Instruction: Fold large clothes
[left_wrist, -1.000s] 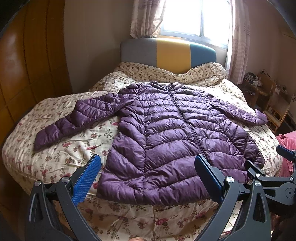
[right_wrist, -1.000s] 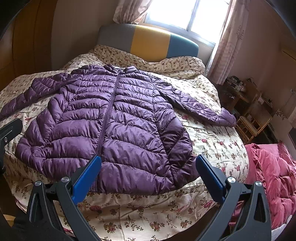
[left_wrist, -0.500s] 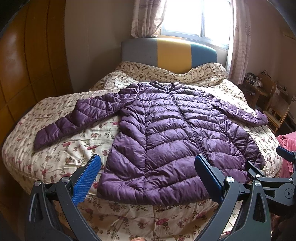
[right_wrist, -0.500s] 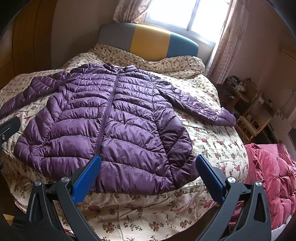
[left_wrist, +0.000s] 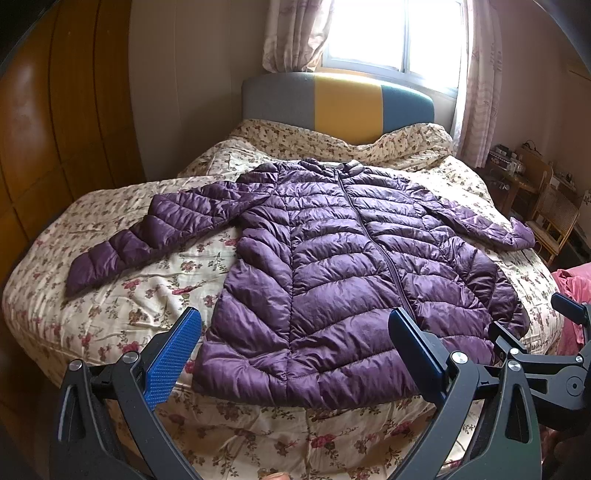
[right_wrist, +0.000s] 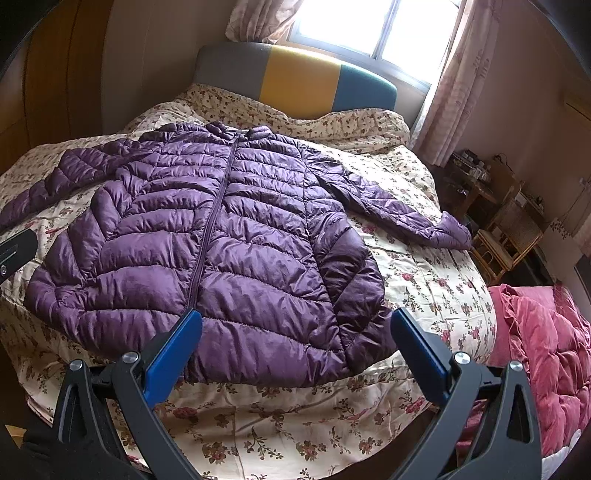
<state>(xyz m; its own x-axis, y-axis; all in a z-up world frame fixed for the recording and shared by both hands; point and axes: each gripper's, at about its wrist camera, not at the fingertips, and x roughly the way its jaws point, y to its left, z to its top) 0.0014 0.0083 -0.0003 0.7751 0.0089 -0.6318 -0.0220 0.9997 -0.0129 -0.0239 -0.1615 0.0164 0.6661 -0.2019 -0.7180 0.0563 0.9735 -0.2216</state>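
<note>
A home bedroom: floral-quilted bed (left_wrist: 122, 314), padded headboard (left_wrist: 343, 105); curtained window (left_wrist: 399, 33).

The bed (left_wrist: 122, 317) is covered by a cream quilt printed with red and brown flowers (right_wrist: 424, 273), lightly creased. A purple quilted jacket (left_wrist: 332, 280) is laid flat on the quilt, front up, zipped, collar toward the grey, yellow and teal headboard (left_wrist: 343, 103). Both sleeves are spread outward; the hem is placed near the foot edge.

no readable text or labels
</note>
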